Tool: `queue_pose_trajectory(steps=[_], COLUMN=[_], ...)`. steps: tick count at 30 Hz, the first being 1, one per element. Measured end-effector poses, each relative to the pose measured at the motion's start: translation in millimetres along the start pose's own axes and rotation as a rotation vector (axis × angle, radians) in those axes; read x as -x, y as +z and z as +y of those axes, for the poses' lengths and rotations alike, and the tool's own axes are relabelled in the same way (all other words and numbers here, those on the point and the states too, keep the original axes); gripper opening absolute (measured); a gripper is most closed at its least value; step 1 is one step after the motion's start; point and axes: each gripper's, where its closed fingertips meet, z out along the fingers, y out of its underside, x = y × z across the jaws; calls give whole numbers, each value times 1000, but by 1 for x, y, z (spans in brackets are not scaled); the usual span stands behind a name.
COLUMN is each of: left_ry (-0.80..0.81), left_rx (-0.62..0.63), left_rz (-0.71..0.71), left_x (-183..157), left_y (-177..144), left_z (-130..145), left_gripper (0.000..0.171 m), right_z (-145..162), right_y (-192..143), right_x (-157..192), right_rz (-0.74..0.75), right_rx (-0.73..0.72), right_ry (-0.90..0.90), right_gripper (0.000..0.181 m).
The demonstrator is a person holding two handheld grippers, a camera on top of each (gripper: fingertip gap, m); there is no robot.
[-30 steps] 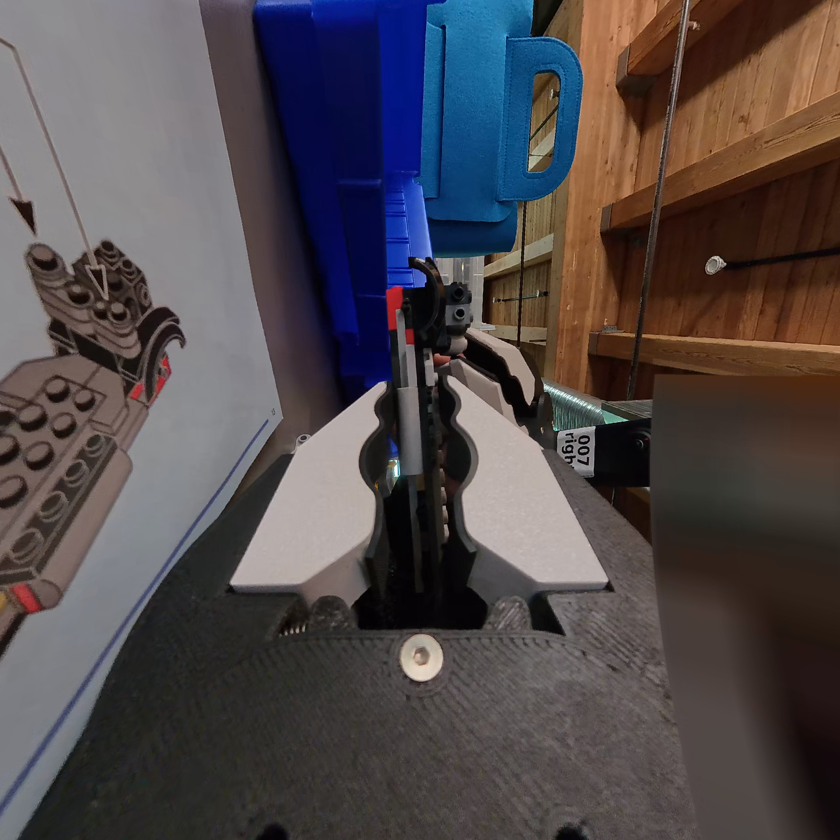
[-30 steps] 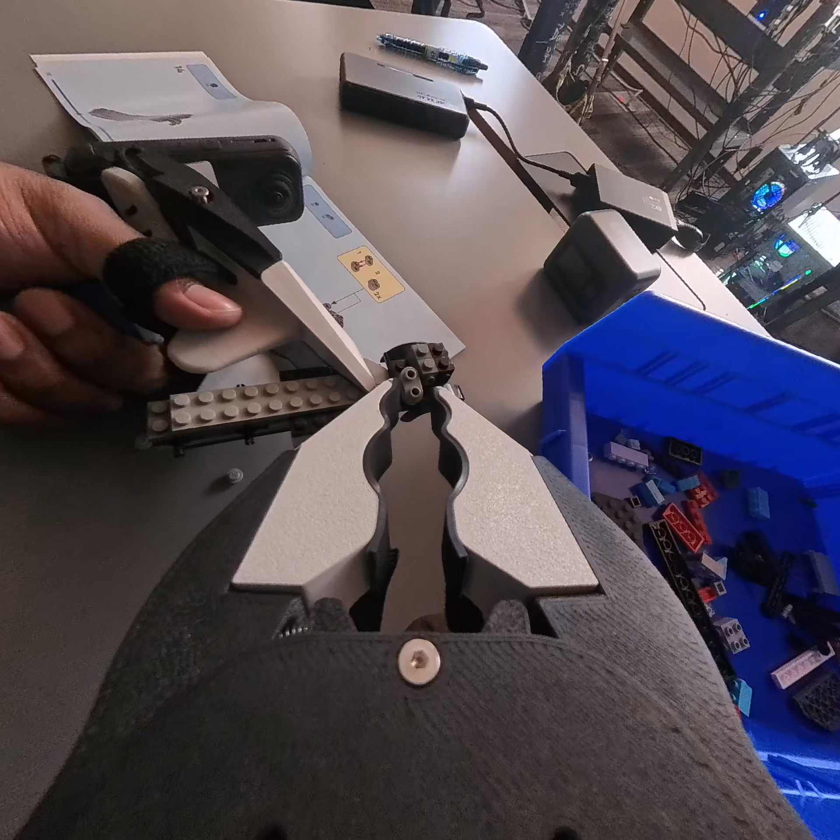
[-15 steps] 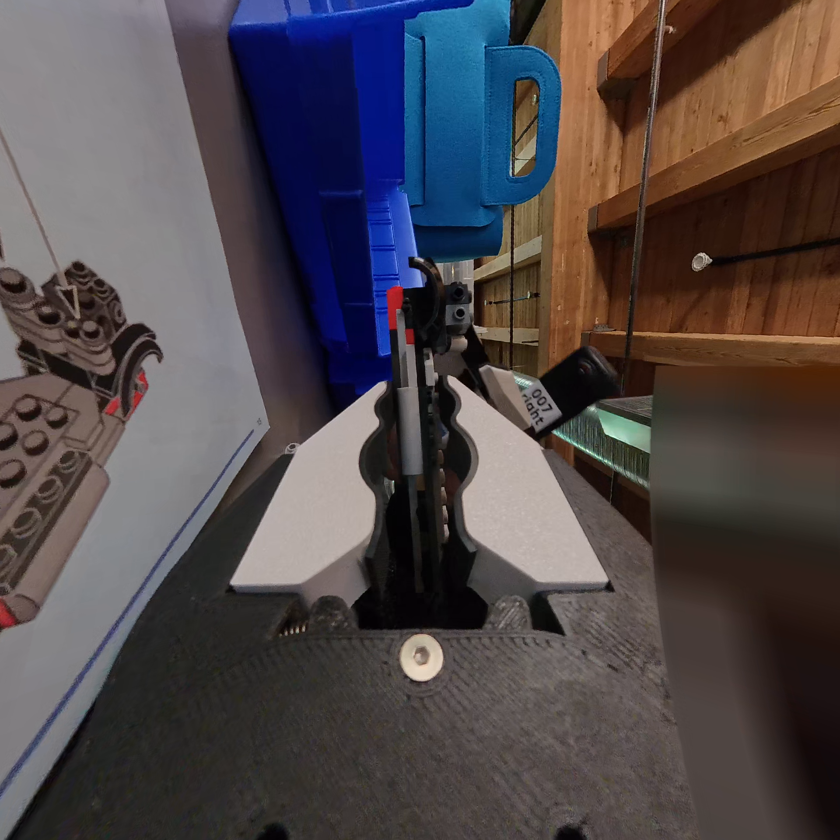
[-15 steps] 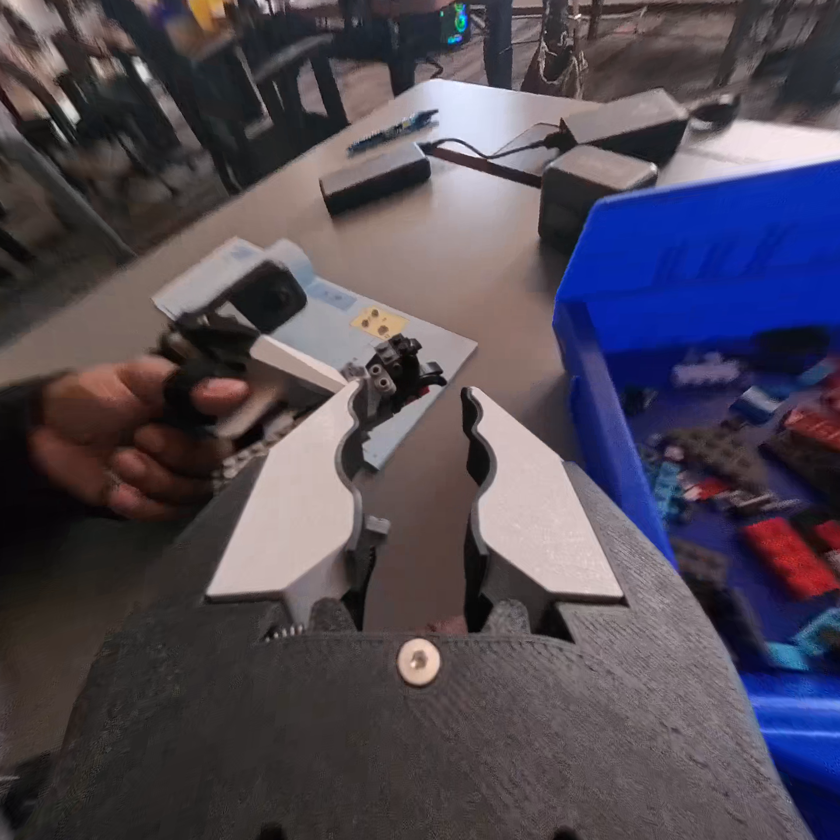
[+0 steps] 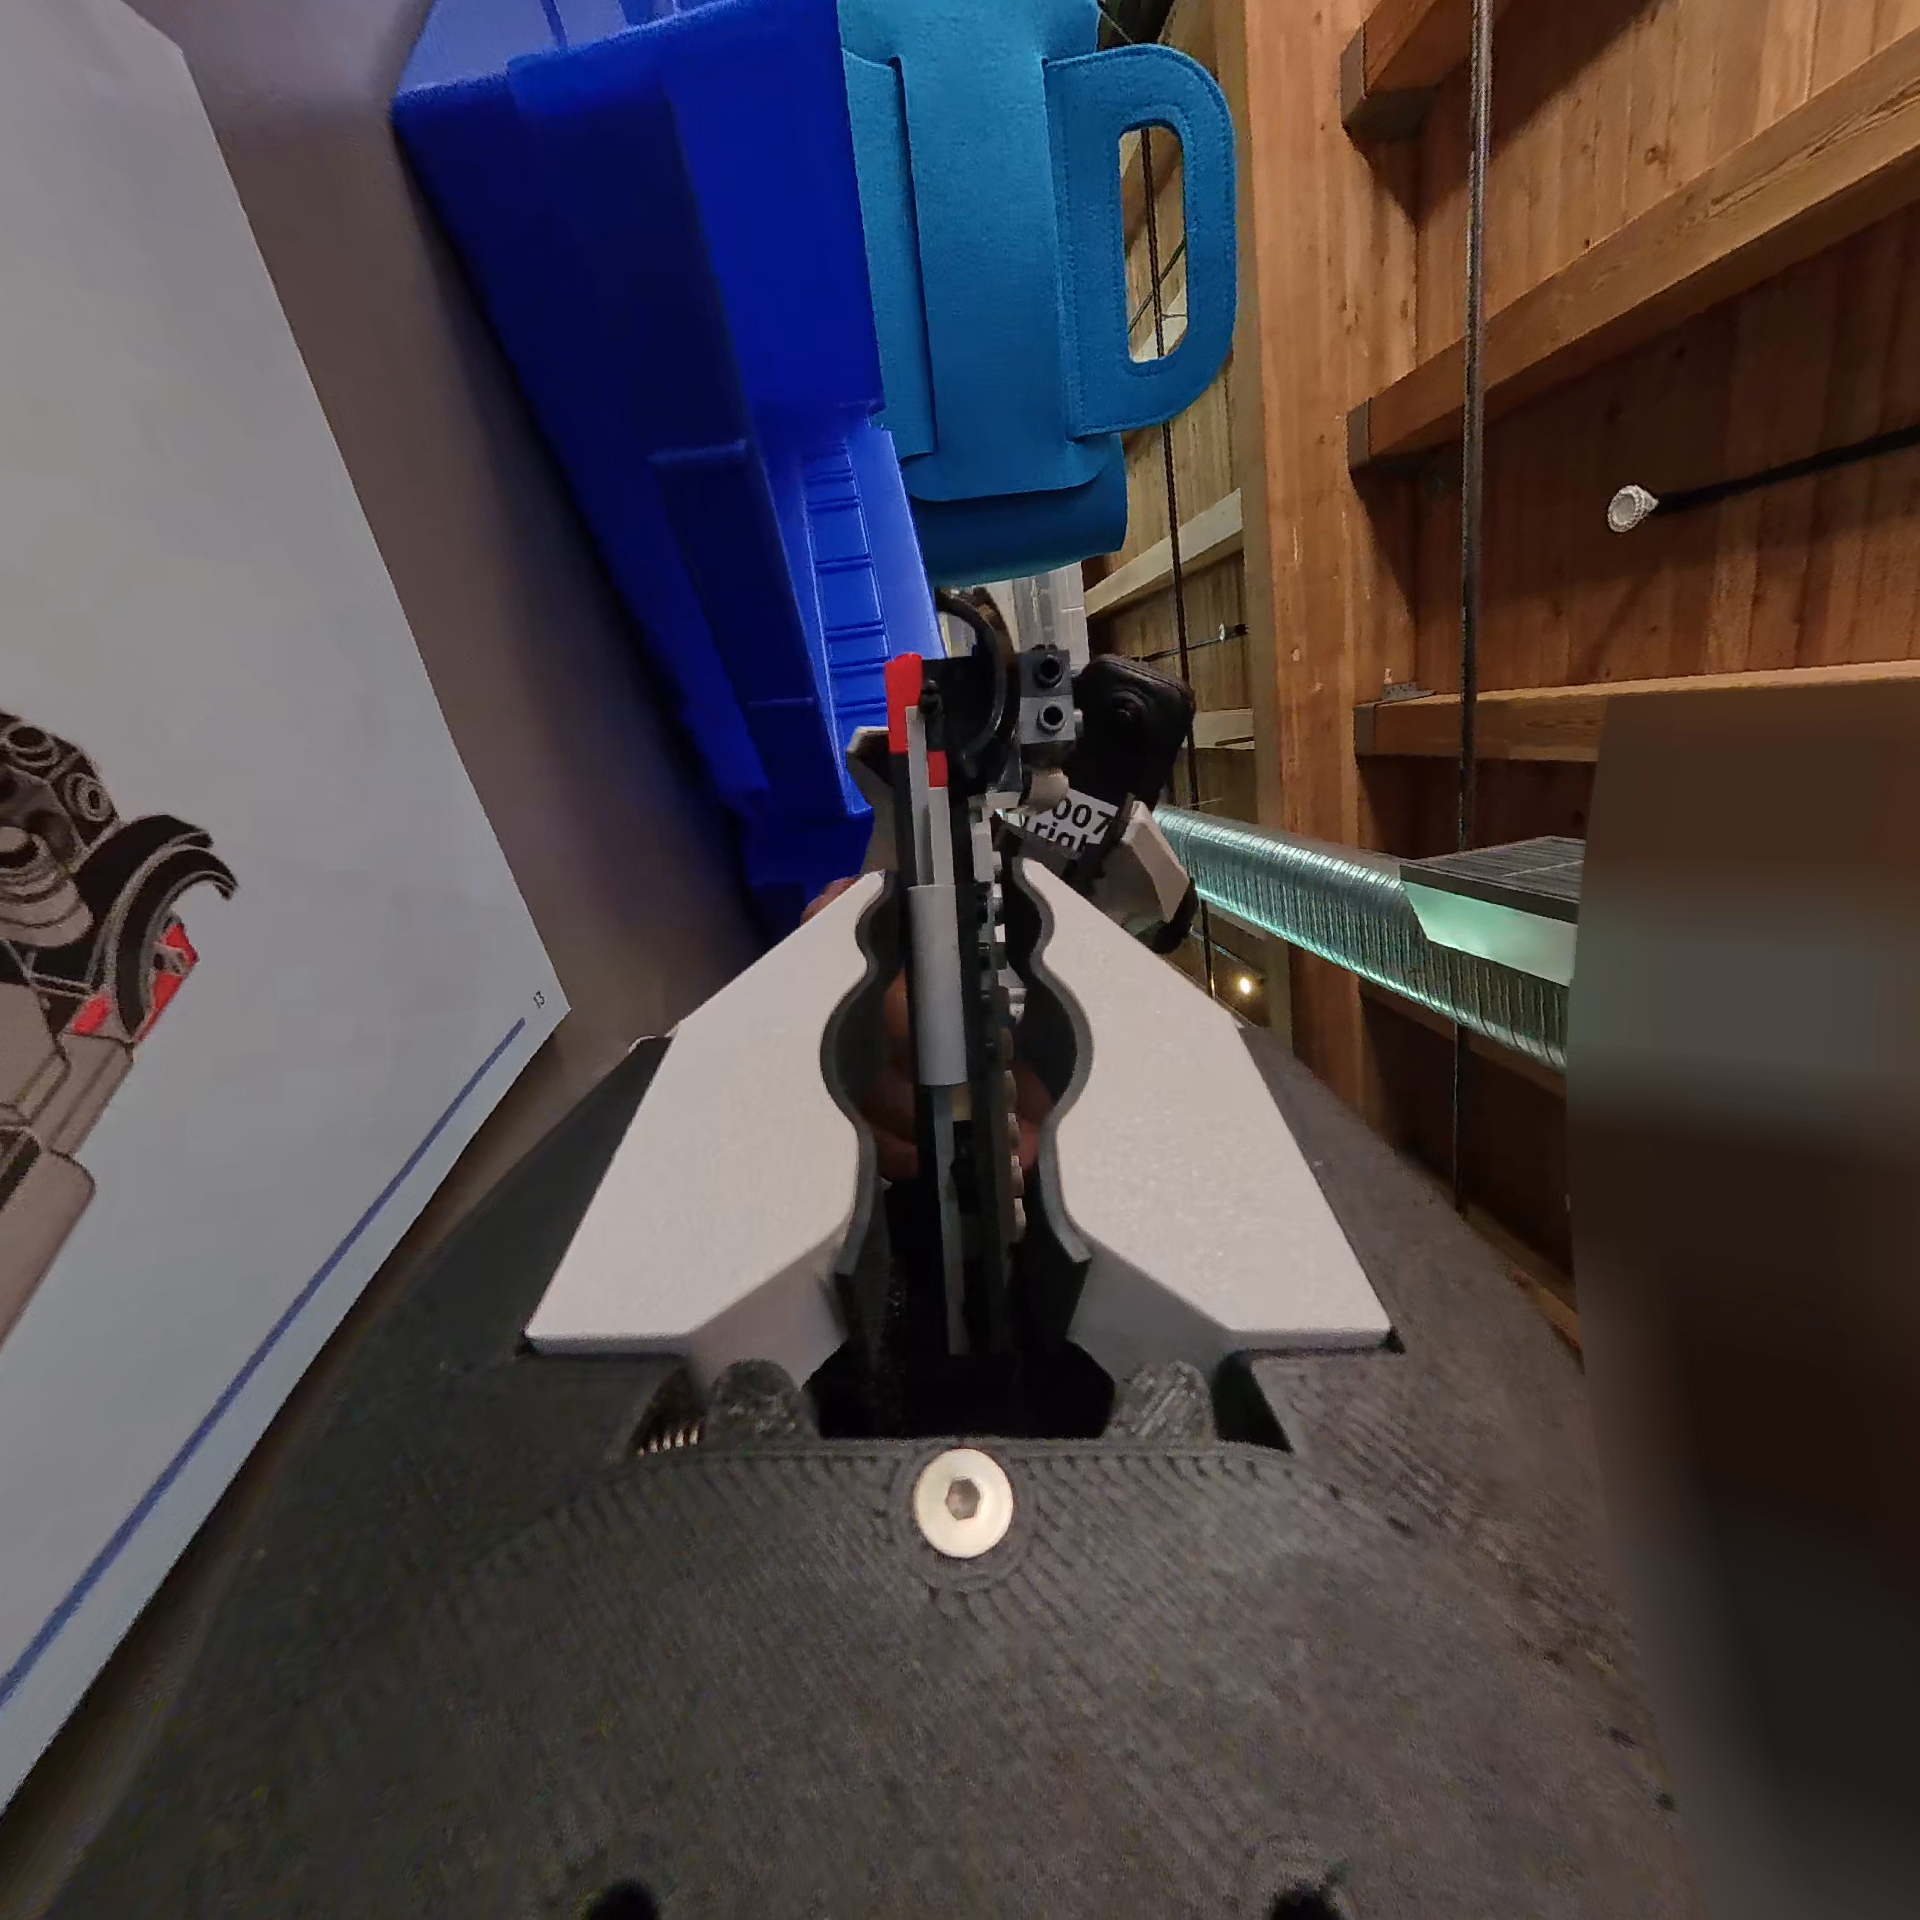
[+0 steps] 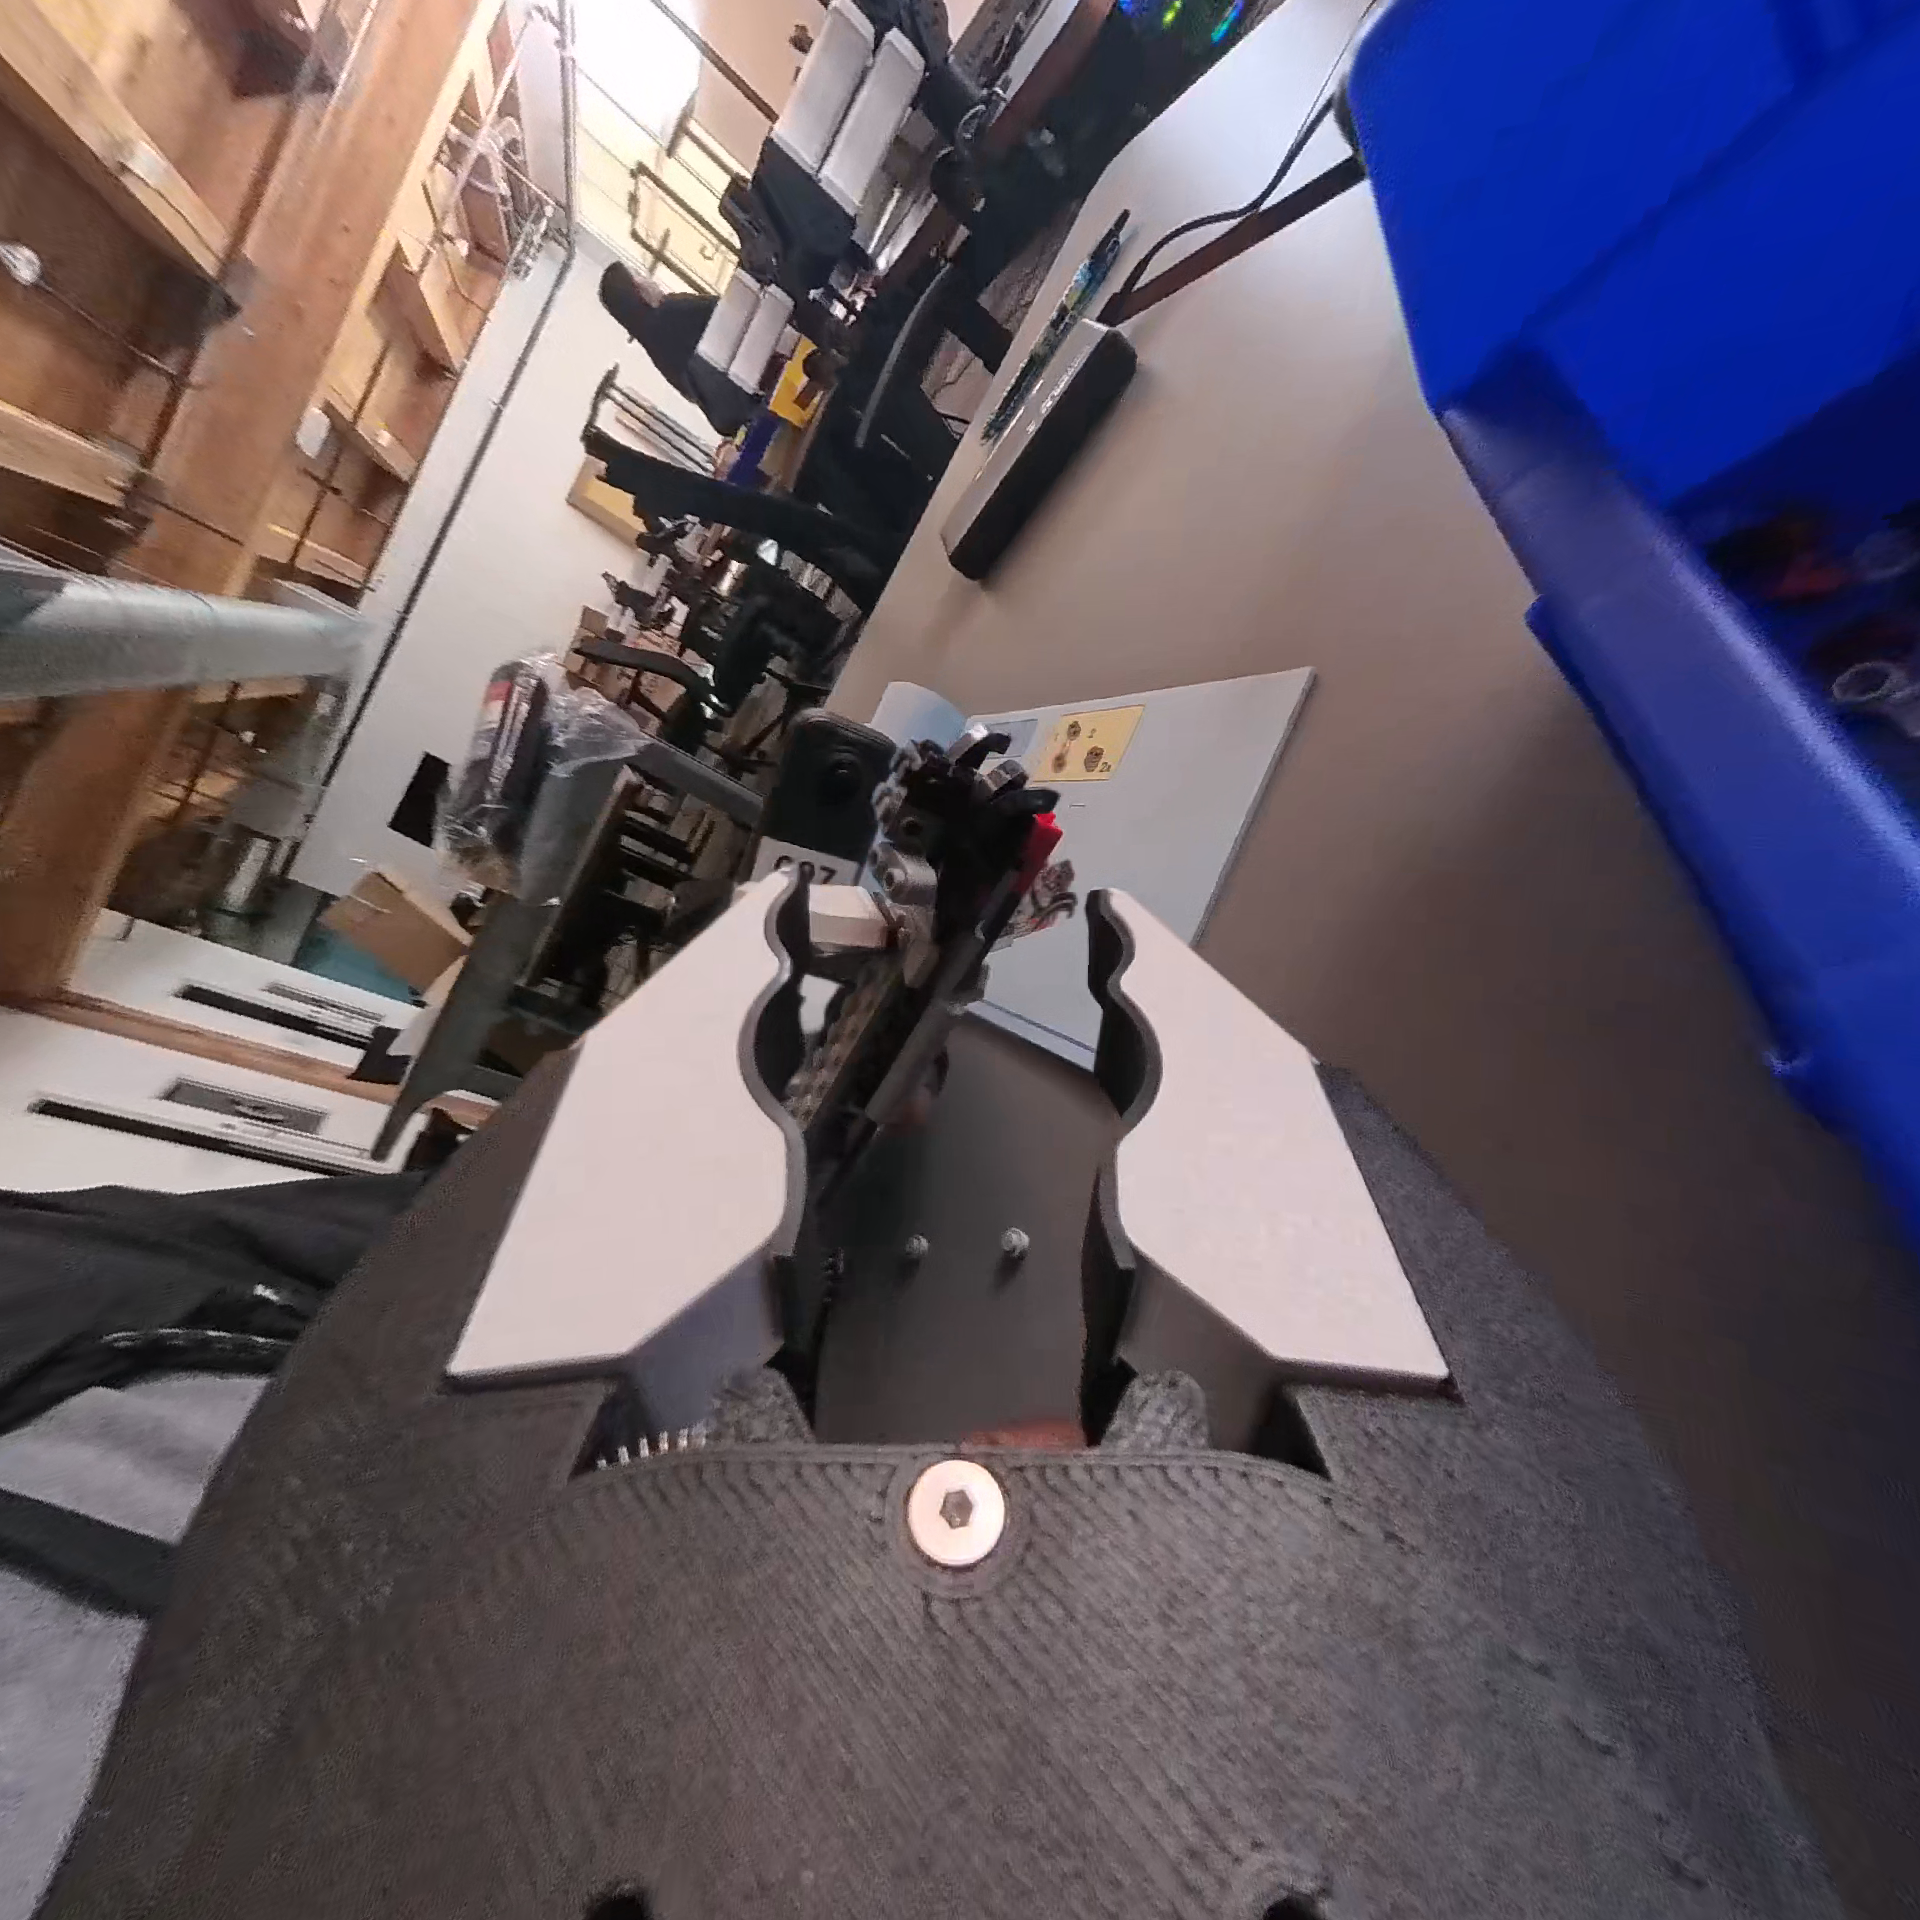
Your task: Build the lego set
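Note:
My left gripper (image 5: 951,883) is shut on the flat lego model (image 5: 940,831), a long grey and black build with red tips, held edge-on between both pads. A small dark grey brick with holes (image 5: 1047,691) sits on its far end. My right gripper (image 6: 940,914) is open wide. The same model (image 6: 956,831) runs into the gap between its fingers, close to the left finger (image 6: 665,1091) and well apart from the right one. The right gripper also shows in the left wrist view (image 5: 1101,831), just behind the model.
The open instruction booklet (image 5: 208,727) lies on the table beside the model; it also shows in the right wrist view (image 6: 1174,810). A blue bin (image 6: 1662,416) with loose bricks stands close on the right. A teal felt bag (image 5: 997,312) hangs behind it. A black box (image 6: 1039,457) lies farther off. Less than 4 cm separates the two grippers' tips.
My right gripper let go of the small brick stack on the model's end, opened wide and swung round to face the model end-on. My left gripper kept its hold.

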Motion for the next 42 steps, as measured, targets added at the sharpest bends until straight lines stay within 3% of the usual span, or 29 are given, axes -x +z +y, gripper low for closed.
queue_pose_trajectory(steps=[19,42], left_ry=[199,415], left_rx=[54,121], left_rz=[-33,-42], left_x=[-8,-15], left_y=[4,9], left_z=[7,13], left_gripper=[19,20], right_z=[0,-4], right_y=[-1,-6], right_x=[9,20], right_rz=[-104,-193], right_rx=[-19,-50], right_ry=[10,24], right_gripper=[34,33])
